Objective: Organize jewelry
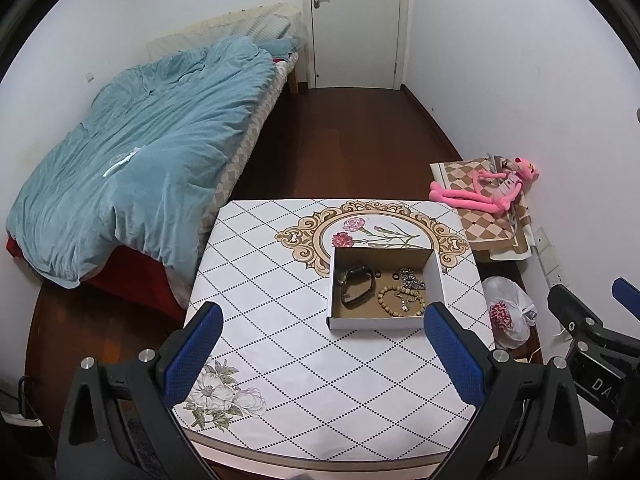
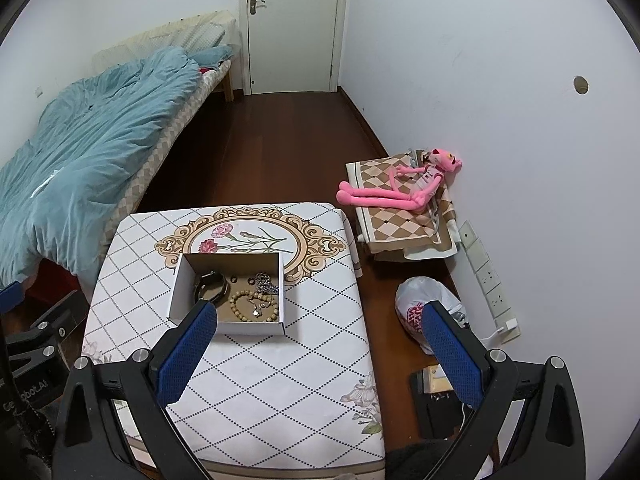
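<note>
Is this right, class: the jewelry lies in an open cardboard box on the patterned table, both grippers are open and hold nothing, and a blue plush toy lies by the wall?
One detail is wrong: the plush toy is pink, not blue, as the right wrist view shows. The rest holds: jewelry in the open cardboard box on the patterned table, and the left gripper and right gripper open and empty.

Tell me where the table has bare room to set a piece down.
The table is bare left of the box and between the box and the near edge. Inside the box it is crowded: watch, beads and chain fill the floor.
</note>
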The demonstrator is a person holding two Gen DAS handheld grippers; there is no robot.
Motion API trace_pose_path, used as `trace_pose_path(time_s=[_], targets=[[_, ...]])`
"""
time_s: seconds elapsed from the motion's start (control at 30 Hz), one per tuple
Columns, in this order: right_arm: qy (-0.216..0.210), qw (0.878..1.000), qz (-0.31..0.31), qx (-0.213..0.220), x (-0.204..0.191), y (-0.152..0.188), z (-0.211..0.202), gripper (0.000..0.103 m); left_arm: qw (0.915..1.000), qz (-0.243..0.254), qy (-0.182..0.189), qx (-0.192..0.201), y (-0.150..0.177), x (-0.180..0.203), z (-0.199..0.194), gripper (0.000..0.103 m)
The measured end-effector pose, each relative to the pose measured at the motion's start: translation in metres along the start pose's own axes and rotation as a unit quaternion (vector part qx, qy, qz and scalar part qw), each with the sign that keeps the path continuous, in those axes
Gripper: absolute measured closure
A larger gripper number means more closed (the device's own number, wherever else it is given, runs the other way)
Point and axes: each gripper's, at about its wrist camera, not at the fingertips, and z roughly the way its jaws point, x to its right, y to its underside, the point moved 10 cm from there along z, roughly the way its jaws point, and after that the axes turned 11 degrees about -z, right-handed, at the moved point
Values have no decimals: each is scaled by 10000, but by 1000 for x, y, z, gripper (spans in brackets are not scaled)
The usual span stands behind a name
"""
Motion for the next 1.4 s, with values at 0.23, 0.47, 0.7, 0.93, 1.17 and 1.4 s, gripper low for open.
trace_pose_path(time_s=[0.23, 0.47, 0.7, 0.93, 1.17, 1.4], targets=[[10, 10000, -13, -27, -2, 1, 2, 0, 10000, 15, -6, -49, 2, 0, 4, 0], [-46, 10000, -27, -46, -4, 3, 4, 0, 10000, 4, 10, -42, 2, 0, 5, 0], [-70, 9999, -68, -59, -6, 4, 5, 0, 10000, -20, 17, -18, 2, -2, 6, 0], [-87, 9999, -67, -65, -6, 4, 4, 0, 10000, -17, -19, -46, 3, -5, 6, 0], [-103, 9999, -83, -85, -5, 5, 4, 0, 10000, -7, -20, -49, 4, -5, 6, 0], [-107, 9999, -86, -91, -4, 6, 4, 0, 10000, -21, -21, -63, 6, -5, 6, 0]])
